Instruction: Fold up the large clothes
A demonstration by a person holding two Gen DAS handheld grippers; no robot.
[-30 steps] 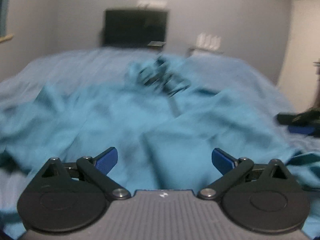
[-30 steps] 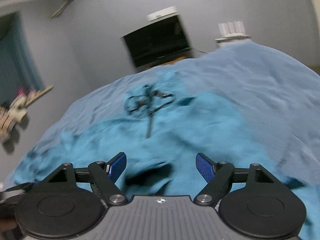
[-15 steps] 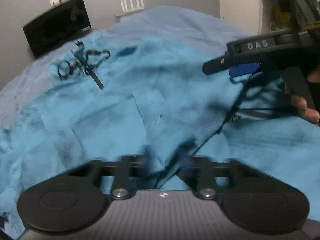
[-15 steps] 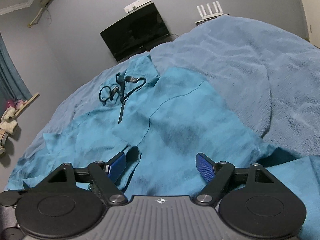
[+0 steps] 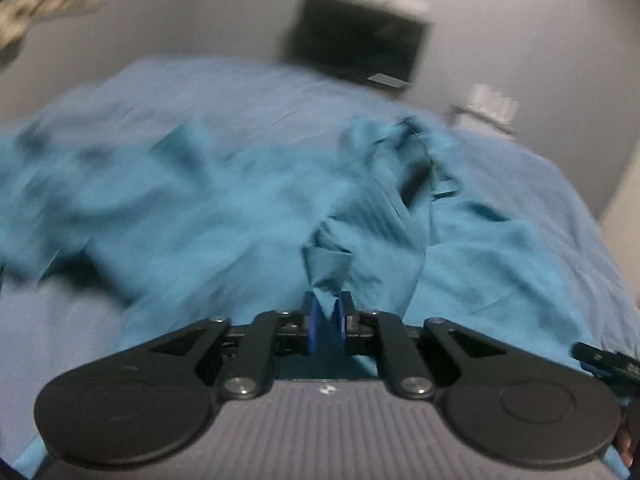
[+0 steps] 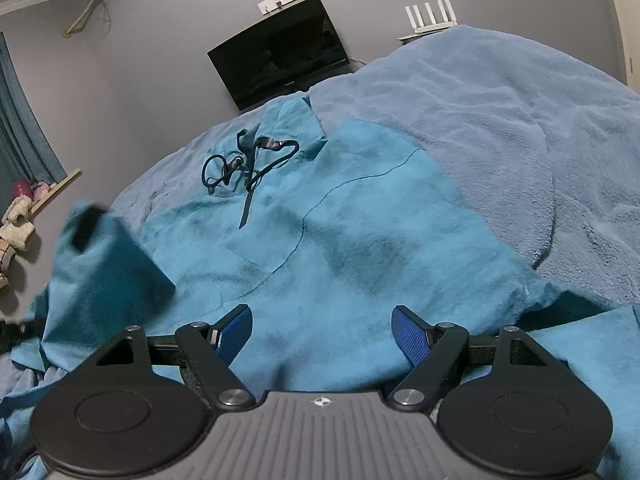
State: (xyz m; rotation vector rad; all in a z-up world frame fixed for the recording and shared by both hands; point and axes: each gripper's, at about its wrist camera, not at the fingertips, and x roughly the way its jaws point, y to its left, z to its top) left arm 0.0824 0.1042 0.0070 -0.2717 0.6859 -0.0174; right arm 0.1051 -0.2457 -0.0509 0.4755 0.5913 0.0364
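Note:
A large teal garment (image 6: 360, 240) lies spread over a blue blanket on a bed, with dark straps and cords (image 6: 248, 164) near its far end. My left gripper (image 5: 326, 320) is shut on a pinched fold of the teal garment (image 5: 328, 268) and lifts it; that view is blurred. In the right wrist view a raised flap of the garment (image 6: 100, 256) stands up at the left. My right gripper (image 6: 322, 332) is open and empty, low over the garment's near part.
The blue blanket (image 6: 520, 120) covers the bed to the right. A black screen (image 6: 280, 50) and a white router (image 6: 430, 16) stand against the far grey wall. A curtain and soft toys (image 6: 16, 224) are at the left.
My left gripper has shut on a fold of the garment and lifted it, swinging to face the far wall. My right gripper stays open and has held about steady over the garment.

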